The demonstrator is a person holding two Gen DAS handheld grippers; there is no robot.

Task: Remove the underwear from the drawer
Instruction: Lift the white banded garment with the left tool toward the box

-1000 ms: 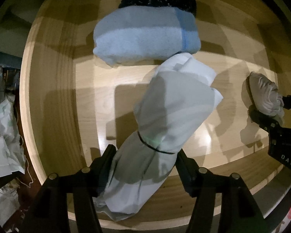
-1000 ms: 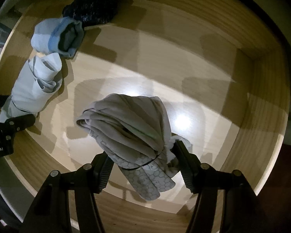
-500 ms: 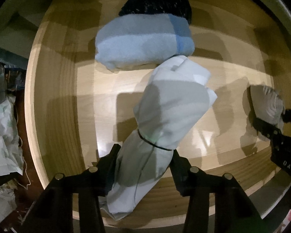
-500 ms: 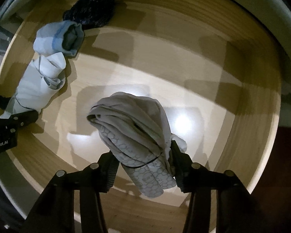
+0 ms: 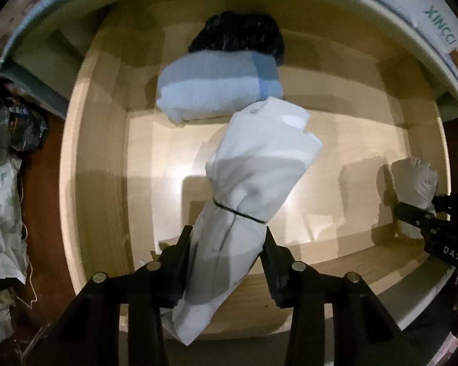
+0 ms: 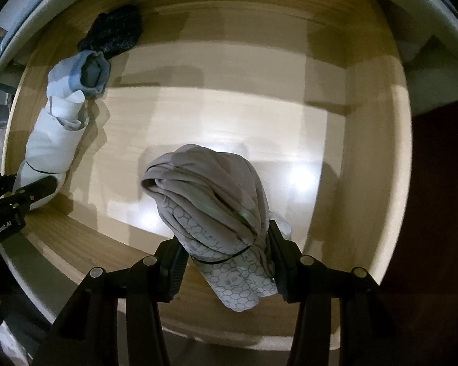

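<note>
An open wooden drawer (image 5: pixel 100 152) lies below both grippers. My left gripper (image 5: pixel 227 238) points down into it, its jaws closing with their pads pressed on a white underwear roll (image 5: pixel 259 164) bound by a black band. Behind it lie a light blue roll (image 5: pixel 216 88) and a black roll (image 5: pixel 238 30). My right gripper (image 6: pixel 226 244) is shut on a grey honeycomb-print underwear roll (image 6: pixel 207 189), held above the drawer floor (image 6: pixel 229 116). The right wrist view also shows the white roll (image 6: pixel 55 140) and the left gripper (image 6: pixel 24 189) at the left.
The drawer's side walls (image 6: pixel 381 152) ring both rolls. A pale cabinet front with a label (image 5: pixel 439 27) runs above the drawer's back. Crumpled clothes and bags (image 5: pixel 3 183) lie on the dark red floor to the left.
Both grippers have risen with their rolls, so the drawer looks smaller. The left jaws have closed in on the white roll. The right jaws tightened on the grey roll.
</note>
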